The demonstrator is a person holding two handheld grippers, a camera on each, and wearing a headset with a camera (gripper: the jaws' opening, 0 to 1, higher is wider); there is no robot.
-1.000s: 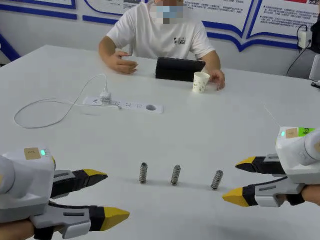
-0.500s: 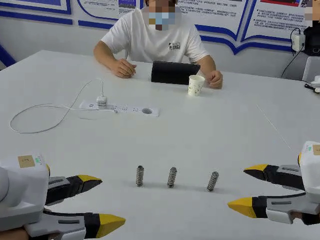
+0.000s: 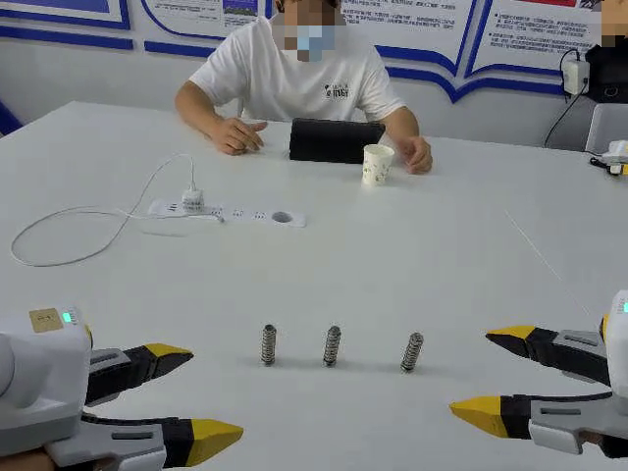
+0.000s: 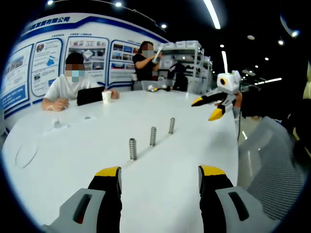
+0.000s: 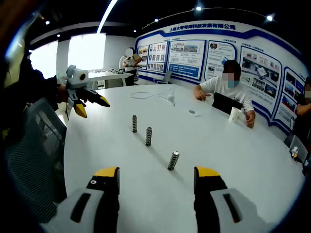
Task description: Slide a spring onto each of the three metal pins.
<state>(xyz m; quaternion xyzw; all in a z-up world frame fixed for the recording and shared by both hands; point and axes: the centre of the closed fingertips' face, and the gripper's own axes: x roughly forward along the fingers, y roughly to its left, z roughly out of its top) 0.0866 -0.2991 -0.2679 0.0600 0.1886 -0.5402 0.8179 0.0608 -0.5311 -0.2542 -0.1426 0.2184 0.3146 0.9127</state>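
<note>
Three upright springs [image 3: 332, 345], pins inside indiscernible; left gripper [image 3: 211, 392] and right gripper [image 3: 471, 370] spread wide, empty, partly cropped.

White table [image 3: 442, 255] w/ 3 springs [image 3: 333, 345], pwr strip [image 3: 231, 211], cup [image 3: 376, 164]

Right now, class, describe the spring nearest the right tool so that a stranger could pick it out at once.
Start at the big white table, then find the row of three springs standing on its near side. The rightmost spring is the one, nearest the right tool. Unlike its neighbours, it leans noticeably, its top tipped toward that tool.
</note>
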